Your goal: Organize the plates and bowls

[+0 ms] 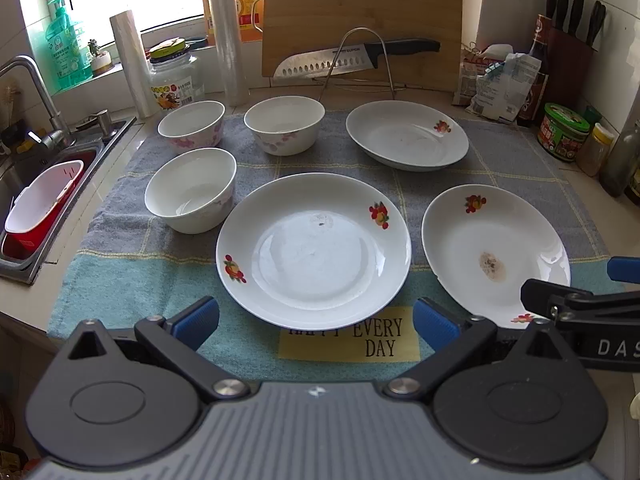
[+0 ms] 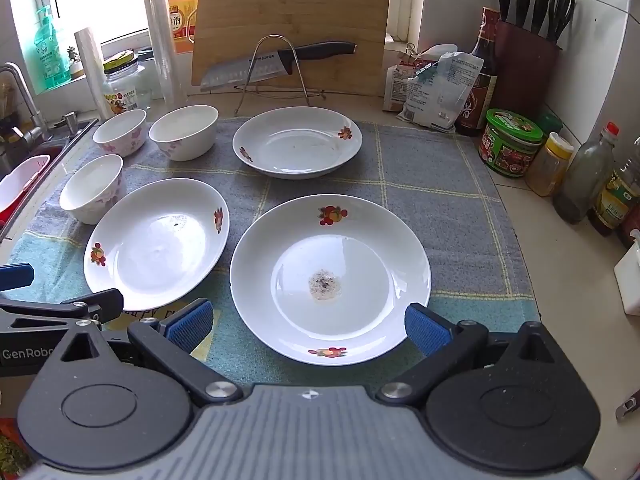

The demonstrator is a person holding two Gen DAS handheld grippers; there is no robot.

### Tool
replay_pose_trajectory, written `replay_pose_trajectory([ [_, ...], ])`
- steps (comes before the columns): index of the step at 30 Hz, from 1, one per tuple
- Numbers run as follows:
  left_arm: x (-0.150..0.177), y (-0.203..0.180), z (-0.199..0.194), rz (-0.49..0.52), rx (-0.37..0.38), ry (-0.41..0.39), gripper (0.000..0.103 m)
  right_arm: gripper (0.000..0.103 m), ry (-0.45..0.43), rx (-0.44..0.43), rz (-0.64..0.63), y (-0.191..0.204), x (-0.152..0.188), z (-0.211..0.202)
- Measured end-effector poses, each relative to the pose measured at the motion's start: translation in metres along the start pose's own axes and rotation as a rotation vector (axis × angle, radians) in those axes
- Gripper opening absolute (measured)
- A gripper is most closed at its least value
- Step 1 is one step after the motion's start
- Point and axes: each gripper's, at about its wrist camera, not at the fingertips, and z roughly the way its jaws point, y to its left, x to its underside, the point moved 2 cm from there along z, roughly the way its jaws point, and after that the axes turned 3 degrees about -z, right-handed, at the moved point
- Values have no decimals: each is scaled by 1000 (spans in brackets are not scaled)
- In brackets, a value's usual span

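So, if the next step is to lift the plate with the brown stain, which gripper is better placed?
The right gripper, probably. It is open with the stained plate directly ahead between its fingers. The left gripper faces the middle plate instead.

**Three plates, three bowls, all apart on the cloth**

Just ahead of the left gripper lies a fruit-printed white plate; a stained plate lies just before the right gripper. A third plate sits beyond. Three upright white bowls, near, far-left and far-middle, stand ahead-left
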Motion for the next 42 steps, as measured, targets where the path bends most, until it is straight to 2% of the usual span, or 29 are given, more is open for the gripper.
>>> replay_pose_trajectory([
  [42, -1, 1, -9, -9, 0, 2, 102, 103, -17, 8, -7, 0, 1, -8],
])
